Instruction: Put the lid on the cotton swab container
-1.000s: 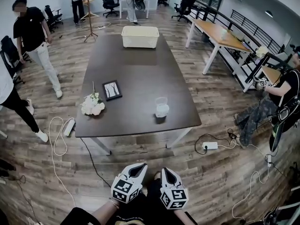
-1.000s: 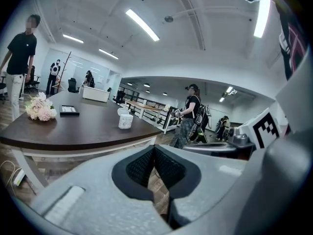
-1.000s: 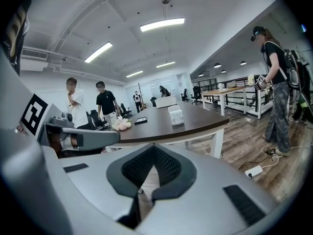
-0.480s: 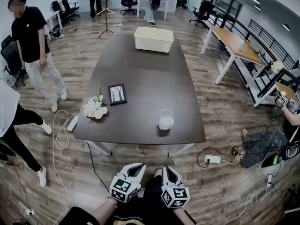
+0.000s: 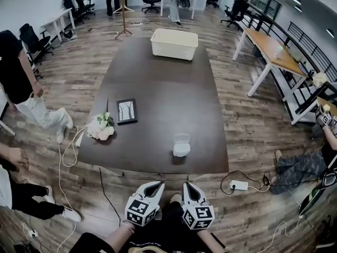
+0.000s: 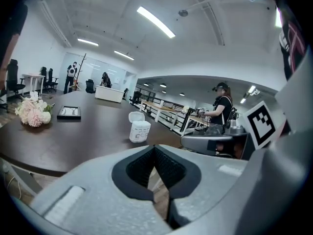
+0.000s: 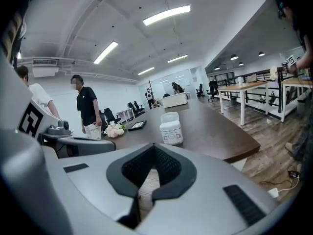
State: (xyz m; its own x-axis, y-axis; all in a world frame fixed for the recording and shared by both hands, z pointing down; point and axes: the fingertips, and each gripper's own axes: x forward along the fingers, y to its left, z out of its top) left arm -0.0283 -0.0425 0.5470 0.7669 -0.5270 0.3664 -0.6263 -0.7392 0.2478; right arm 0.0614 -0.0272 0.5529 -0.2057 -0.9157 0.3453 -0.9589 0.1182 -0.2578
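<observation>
**A:** What takes up most of the room?

**B:** A long dark table [image 5: 158,83], with a cream basket [image 5: 174,44] at its far end.

**A:** And closer in?

**B:** By the left edge there is a bunch of pale flowers [image 5: 100,128]. Just beside it a black picture frame [image 5: 126,111] lies flat.

**A:** The tools?

**B:** The left gripper [image 5: 154,188] and right gripper [image 5: 189,188] hang side by side over the wood floor [image 5: 253,141], short of the table's near edge. Each has its jaws pressed together, with nothing between them.

**A:** The cotton swab container [image 5: 181,150]?

**B:** It stands upright on the table, close to the near edge and well apart from both grippers. Its lid [image 5: 181,138] is tipped up open at the back rim.
</observation>
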